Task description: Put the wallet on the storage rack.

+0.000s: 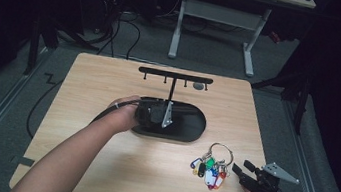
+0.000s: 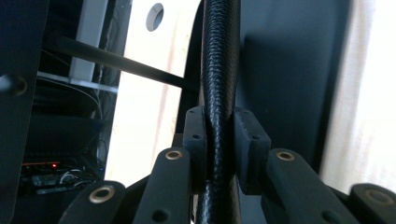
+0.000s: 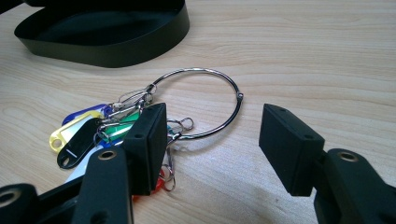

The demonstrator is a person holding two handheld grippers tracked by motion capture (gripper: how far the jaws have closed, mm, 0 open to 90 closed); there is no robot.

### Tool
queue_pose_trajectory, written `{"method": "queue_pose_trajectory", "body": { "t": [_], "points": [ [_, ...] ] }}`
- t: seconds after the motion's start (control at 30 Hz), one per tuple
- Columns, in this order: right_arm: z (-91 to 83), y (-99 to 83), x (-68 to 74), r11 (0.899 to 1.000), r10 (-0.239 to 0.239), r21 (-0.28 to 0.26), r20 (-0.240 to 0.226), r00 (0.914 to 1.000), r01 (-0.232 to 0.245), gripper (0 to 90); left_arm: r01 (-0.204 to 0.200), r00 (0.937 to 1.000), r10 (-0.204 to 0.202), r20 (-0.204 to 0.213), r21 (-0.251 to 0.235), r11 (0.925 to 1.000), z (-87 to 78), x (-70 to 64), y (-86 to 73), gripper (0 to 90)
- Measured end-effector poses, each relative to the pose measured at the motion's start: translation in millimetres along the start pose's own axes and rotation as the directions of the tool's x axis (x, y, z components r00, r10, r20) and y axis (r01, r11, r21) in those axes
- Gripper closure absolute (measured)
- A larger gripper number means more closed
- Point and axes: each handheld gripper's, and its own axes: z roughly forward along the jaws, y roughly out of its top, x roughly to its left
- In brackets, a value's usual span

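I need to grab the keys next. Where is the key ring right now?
In the high view the key ring lies flat on the table's near right part, just left of the open right tongs and right of the black stand's base.

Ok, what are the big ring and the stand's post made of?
Ring: looks like polished metal, thin, silvery, with bright glints. Post: matte black with a fine braided or knurled texture; it could be a coated metal rod or a sleeve. The left gripper is clamped on it.
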Motion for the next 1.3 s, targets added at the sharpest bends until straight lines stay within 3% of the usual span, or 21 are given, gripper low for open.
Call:
{"method": "queue_pose_trajectory", "body": {
  "t": [0.13,0.47,0.53,0.67,1.03,1.3],
  "points": [
    [0.2,-0.6,-0.8,1.000,0.002,0.000,0.001,1.0000,-0.002,42.3,-0.012,0.9999,0.012,-0.005,-0.001,0.9999,13.2,3.4,0.1,77.0],
    [2.0,-2.2,-1.3,1.000,0.011,0.011,-0.004,0.9999,-0.011,42.3,-0.029,0.9996,0.029,0.006,-0.004,0.9996,25.5,5.4,-6.3,76.6],
    [2.3,-2.3,-1.1,1.000,0.011,0.013,-0.006,0.9999,-0.011,42.4,-0.065,0.9979,0.065,0.004,0.035,0.9973,29.4,2.4,-9.1,76.5],
    [3.7,-2.9,-0.7,1.000,0.007,0.022,-0.010,0.9999,-0.007,42.4,-0.091,0.9958,0.091,0.008,0.059,0.9940,34.7,-1.9,-13.5,76.3],
    [4.7,-2.8,0.0,1.000,0.003,0.024,-0.012,0.9999,-0.002,42.5,-0.083,0.9961,0.080,0.035,0.092,0.9923,39.9,-8.7,-20.6,75.2],
    [5.7,-2.6,2.6,0.999,-0.002,0.032,-0.014,0.9999,0.002,42.5,-0.100,0.9924,0.090,0.084,0.120,0.9877,44.9,-20.5,-19.4,71.8]
  ]
}}
